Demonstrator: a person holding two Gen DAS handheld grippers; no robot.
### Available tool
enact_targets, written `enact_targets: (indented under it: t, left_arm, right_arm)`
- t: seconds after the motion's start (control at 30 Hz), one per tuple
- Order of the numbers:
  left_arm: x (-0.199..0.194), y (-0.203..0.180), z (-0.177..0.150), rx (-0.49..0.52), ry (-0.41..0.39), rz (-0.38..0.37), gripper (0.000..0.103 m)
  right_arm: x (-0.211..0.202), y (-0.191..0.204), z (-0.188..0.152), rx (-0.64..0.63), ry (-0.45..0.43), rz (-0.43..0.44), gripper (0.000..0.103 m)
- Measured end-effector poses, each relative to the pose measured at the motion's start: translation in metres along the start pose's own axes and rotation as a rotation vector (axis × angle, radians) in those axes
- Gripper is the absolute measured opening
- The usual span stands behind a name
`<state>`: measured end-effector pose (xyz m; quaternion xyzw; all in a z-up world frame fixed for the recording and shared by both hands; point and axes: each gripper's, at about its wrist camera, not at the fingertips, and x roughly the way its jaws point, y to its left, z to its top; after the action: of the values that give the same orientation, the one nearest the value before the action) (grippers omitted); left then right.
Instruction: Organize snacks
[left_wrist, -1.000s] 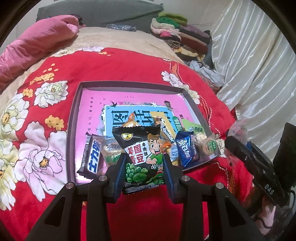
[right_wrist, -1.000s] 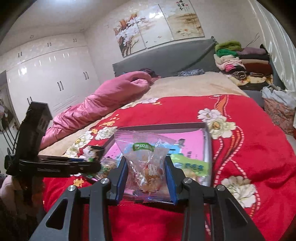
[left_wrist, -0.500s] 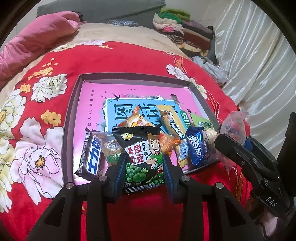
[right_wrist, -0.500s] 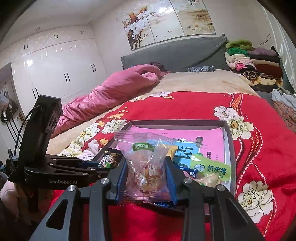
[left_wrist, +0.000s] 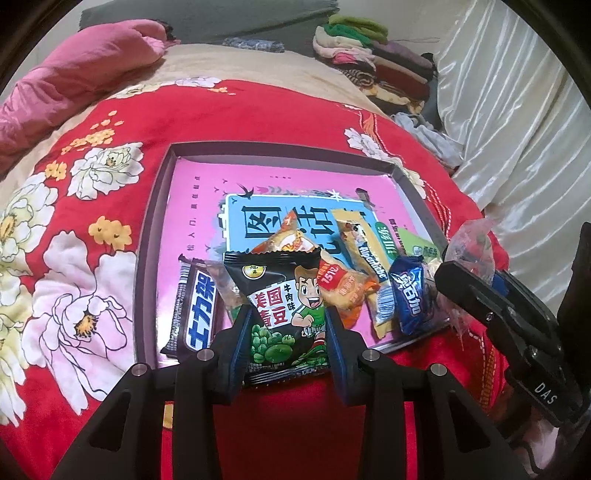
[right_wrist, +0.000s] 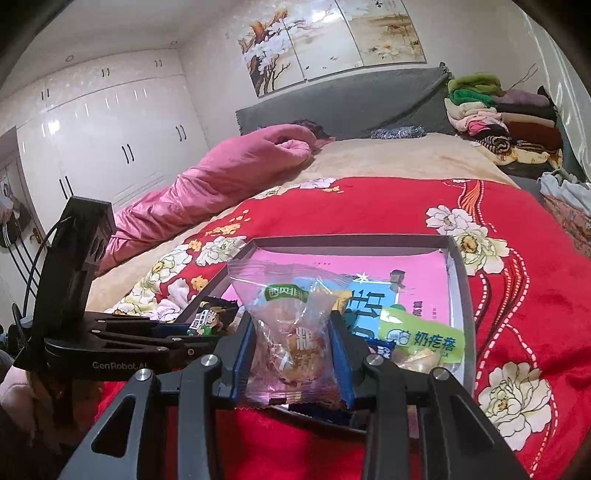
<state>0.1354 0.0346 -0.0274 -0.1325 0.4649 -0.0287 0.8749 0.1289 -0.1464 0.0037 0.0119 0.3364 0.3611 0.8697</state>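
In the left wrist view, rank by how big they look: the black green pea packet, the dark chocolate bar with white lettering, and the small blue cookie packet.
1. Black green pea packet, though it sits closest to the camera, held in the left gripper, so that may enlarge it.
2. Dark chocolate bar.
3. Blue cookie packet.

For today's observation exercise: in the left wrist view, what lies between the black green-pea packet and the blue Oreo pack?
An orange snack packet and a yellow wafer stick lie between the green-pea packet and the Oreo pack.
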Motion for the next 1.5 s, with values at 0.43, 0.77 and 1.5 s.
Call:
enact_targets:
  t: [0.43,0.77,1.5]
  left_arm:
    - [0.0,0.003,0.0,-0.001,-0.005,0.008,0.039]
    - [-0.004,-0.002,0.002,0.014,-0.019,0.005,0.052]
    - [-0.048,-0.012,-0.025,0.052,-0.053,0.029,0.079]
  right_arm:
    - [0.03,0.013,-0.007,-0.074,0.077,-0.033,0.04]
    - [0.024,0.011,-0.007,-0.066,0.057,-0.038,0.058]
    - [-0.04,0.032,-0.017,-0.098,0.015,-0.202,0.085]
